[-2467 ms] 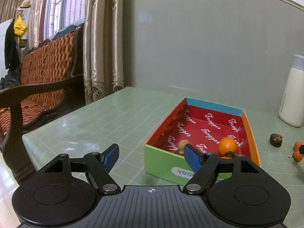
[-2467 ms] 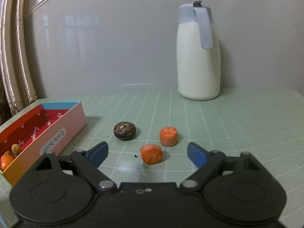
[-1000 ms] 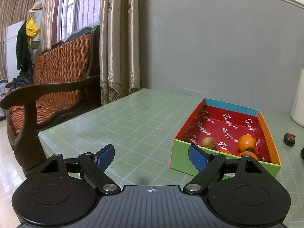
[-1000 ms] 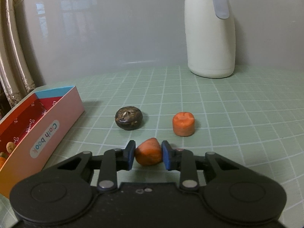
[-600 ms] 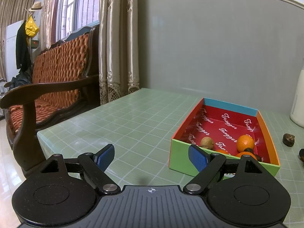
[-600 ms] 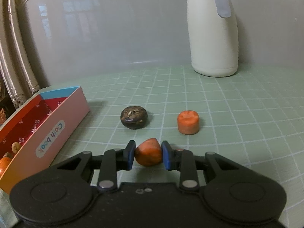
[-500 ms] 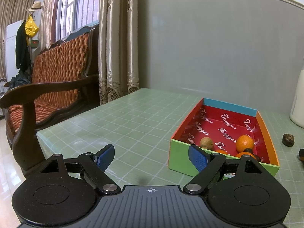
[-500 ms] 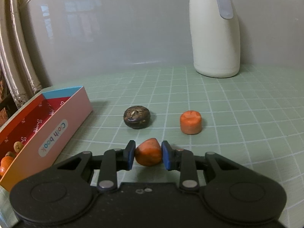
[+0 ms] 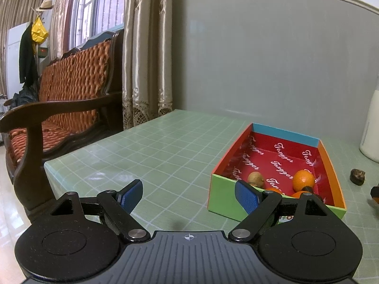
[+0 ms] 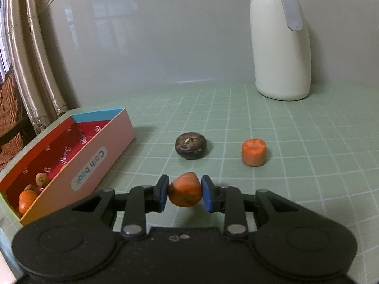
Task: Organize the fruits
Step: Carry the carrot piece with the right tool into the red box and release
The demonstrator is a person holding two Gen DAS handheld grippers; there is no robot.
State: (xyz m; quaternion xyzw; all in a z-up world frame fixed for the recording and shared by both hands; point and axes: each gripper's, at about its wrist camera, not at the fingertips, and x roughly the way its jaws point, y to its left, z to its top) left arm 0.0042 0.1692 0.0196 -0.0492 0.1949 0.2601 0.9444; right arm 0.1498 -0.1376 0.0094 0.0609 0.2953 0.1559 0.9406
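My right gripper [image 10: 185, 193] is shut on an orange carrot chunk [image 10: 185, 192], held a little above the green table. Beyond it lie a dark brown round fruit [image 10: 191, 145] and a second orange carrot piece [image 10: 254, 152]. To the left stands the open colourful box [image 10: 104, 139] with a red lining, holding an orange [image 10: 26, 200] and small brown fruits. In the left wrist view my left gripper [image 9: 189, 196] hangs open and empty just left of the box [image 9: 221, 189], where an orange [image 9: 303, 180] and a brown nut [image 9: 255, 179] lie.
A tall white thermos jug [image 10: 280, 40] stands at the back right against the grey wall. A wooden bench with orange cushions [image 9: 66, 90] and curtains [image 9: 144, 47] sit past the table's left edge [image 9: 47, 165]. Bare tabletop spreads left of the box.
The right gripper, holding the carrot chunk, has shifted slightly so the box and loose fruits drift rightwards in its view. The left gripper has stayed still and open.
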